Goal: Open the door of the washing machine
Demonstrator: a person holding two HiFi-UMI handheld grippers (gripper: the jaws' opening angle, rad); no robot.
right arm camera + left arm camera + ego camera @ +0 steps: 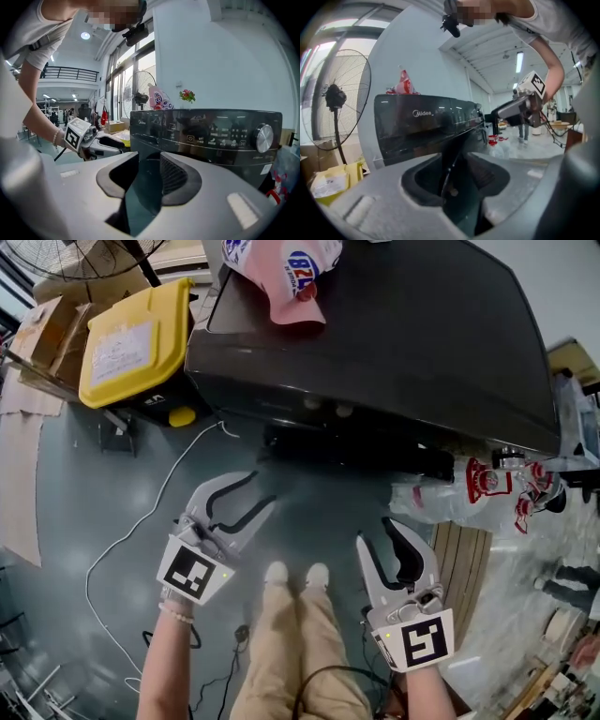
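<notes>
The washing machine [394, 334] is a glossy, dark grey front-loader. In the head view it fills the frame from 12 to 2 o'clock and stands on the grey floor [75, 512]. A pink detergent pouch [286, 273] lies on its flat lid at 12 o'clock. The left gripper view shows a Midea logo [423, 113] on the upper front band. The right gripper view shows a control panel with lit icons and a silver dial [264, 137] at 3 o'clock. The door is hardly visible: the lid hangs over it from above, and each gripper's own jaws cover the lower front.

The left gripper [258, 491], at 7 o'clock in the head view, points at the machine with its jaws spread wide and nothing between them. The right gripper [377, 535], at 5 o'clock, has its jaws apart and also empty. Both are short of the machine's front. A yellow-lidded bin [136, 343] stands beside the machine at 10 o'clock.
</notes>
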